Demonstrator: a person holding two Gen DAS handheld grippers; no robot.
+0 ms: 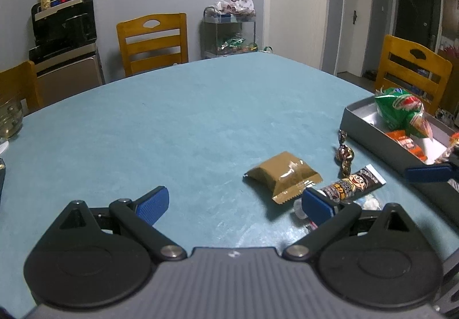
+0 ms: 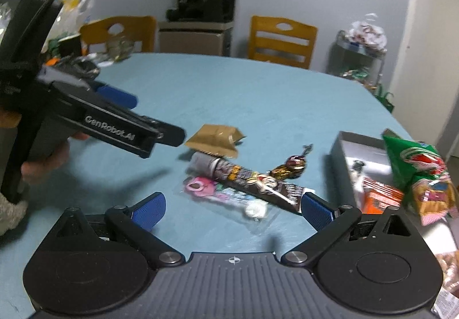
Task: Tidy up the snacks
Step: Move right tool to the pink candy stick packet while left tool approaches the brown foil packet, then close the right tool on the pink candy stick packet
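Loose snacks lay on the teal table [image 1: 172, 124]: a brown packet [image 1: 282, 177], just beside it a dark cartoon-printed stick [image 1: 351, 184], two twisted foil candies [image 1: 345, 157] and a clear pink-printed packet [image 2: 226, 194]. The grey box [image 1: 370, 132] to their right held a green bag [image 1: 401, 111] and an orange bar [image 1: 407, 144]. Left gripper [image 1: 233, 203] hovered with jaws wide apart, empty, near the brown packet; right gripper [image 2: 232, 208] also gaped empty over the stick.

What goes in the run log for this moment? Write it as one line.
left gripper open, empty | right gripper open, empty | brown packet on table | green bag in box
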